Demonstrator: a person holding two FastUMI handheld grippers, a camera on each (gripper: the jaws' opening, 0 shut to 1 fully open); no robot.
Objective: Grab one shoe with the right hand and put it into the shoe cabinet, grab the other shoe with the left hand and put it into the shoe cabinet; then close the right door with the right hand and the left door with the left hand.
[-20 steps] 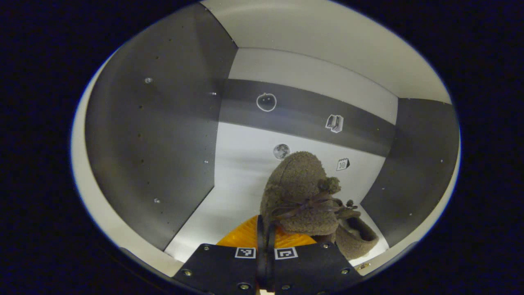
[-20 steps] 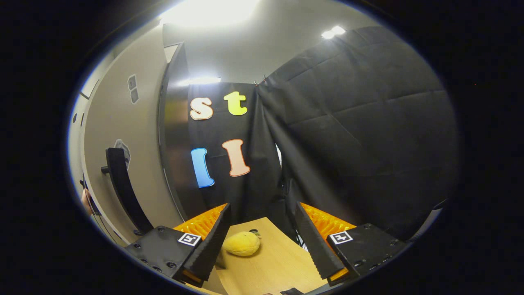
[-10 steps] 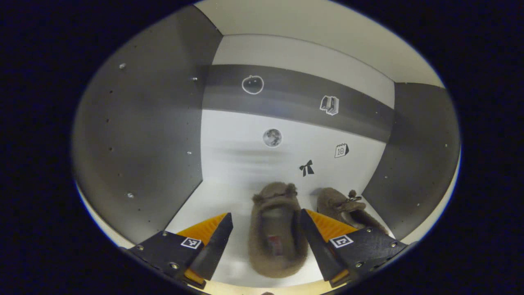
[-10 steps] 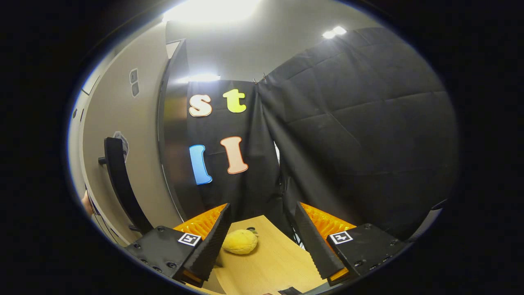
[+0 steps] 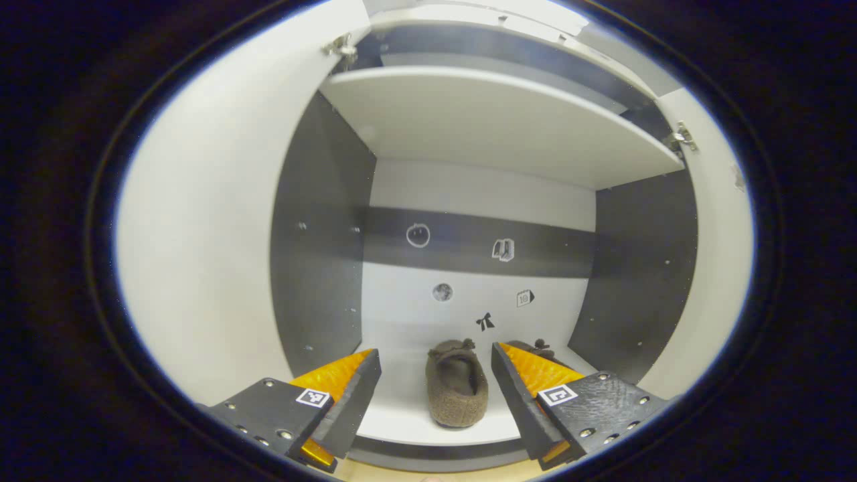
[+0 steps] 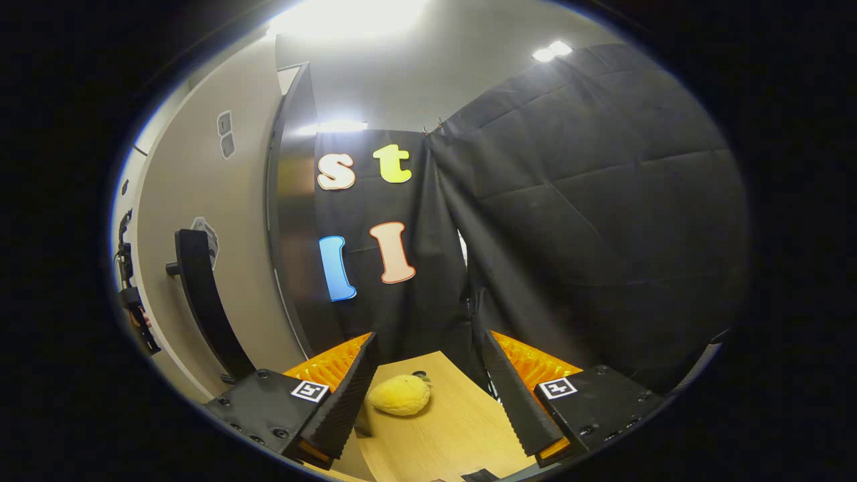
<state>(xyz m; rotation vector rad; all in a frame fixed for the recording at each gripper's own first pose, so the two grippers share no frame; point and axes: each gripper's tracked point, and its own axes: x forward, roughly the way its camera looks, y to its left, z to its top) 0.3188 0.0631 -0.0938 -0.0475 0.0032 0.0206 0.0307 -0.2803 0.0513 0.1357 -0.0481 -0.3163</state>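
— What can't we make out? In the left gripper view the second shoe (image 5: 535,348) is mostly hidden behind our left gripper (image 5: 435,395), just beside the first shoe (image 5: 456,391) on the cabinet (image 5: 321,268) floor.

— And since half a second ago? We've pulled back; both shoes look smaller, the shelf (image 5: 495,127) now shows. Jaws wide apart, holding nothing.

— The right gripper (image 6: 428,395)? Unchanged: gaping, empty, above the desk (image 6: 455,435) near a yellow plush toy (image 6: 400,395), beside the door handle (image 6: 201,301).

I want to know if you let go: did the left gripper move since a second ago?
Yes. The left gripper opened, released the shoe, and backed away from the cabinet's back wall, which looks farther now.
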